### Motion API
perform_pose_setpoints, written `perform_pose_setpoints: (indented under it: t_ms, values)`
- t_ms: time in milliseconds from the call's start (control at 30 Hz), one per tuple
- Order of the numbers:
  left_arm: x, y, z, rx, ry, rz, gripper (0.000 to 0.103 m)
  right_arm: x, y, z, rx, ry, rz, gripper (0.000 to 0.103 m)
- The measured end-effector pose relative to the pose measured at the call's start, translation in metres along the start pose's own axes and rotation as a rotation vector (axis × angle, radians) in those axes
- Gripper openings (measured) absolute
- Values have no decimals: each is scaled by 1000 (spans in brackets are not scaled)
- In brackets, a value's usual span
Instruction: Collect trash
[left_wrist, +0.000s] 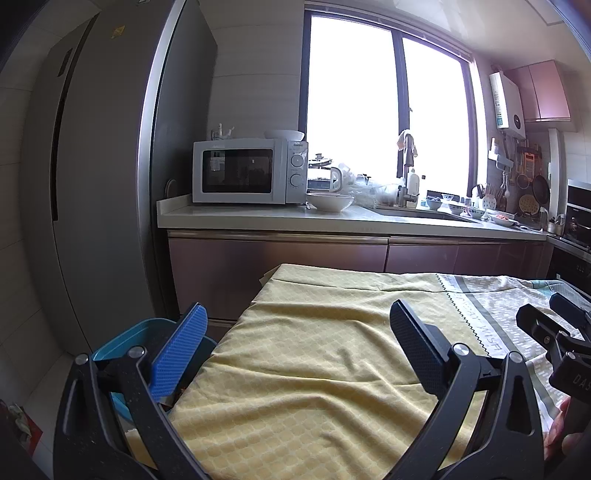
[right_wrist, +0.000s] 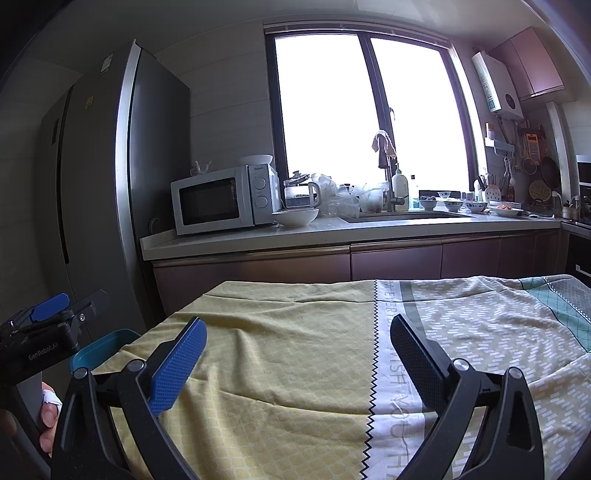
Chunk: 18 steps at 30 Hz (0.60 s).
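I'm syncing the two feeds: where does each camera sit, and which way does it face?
Left wrist: on the left gripper, over the yellow patterned tablecloth, facing the white microwave; right gripper at the edge.
Right wrist: on the right gripper, same heading; left gripper at the edge.
Shared: tablecloth, microwave, teal plastic bin.

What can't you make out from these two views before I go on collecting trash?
- Blue bin contents: left wrist view, left gripper finger hides them.
- Sink basin: both views, too shallow an angle.
- Table's near edge: cut off by the frame.
- Outside the window: overexposed.
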<state>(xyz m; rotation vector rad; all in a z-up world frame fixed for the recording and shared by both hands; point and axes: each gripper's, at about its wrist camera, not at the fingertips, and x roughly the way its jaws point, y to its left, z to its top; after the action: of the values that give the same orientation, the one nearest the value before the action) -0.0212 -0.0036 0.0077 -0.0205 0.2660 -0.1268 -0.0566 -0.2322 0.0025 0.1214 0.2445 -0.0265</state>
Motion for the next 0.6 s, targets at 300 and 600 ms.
perform_pose_setpoints:
  t_ms: [300,600]
  values:
    - [-1,-1,0,-3,-1,5,97,0,0,0,4,0,-2,96]
    - [-2,-1,0,-3,-2,7,97,0,0,0,4,-2,-2,96]
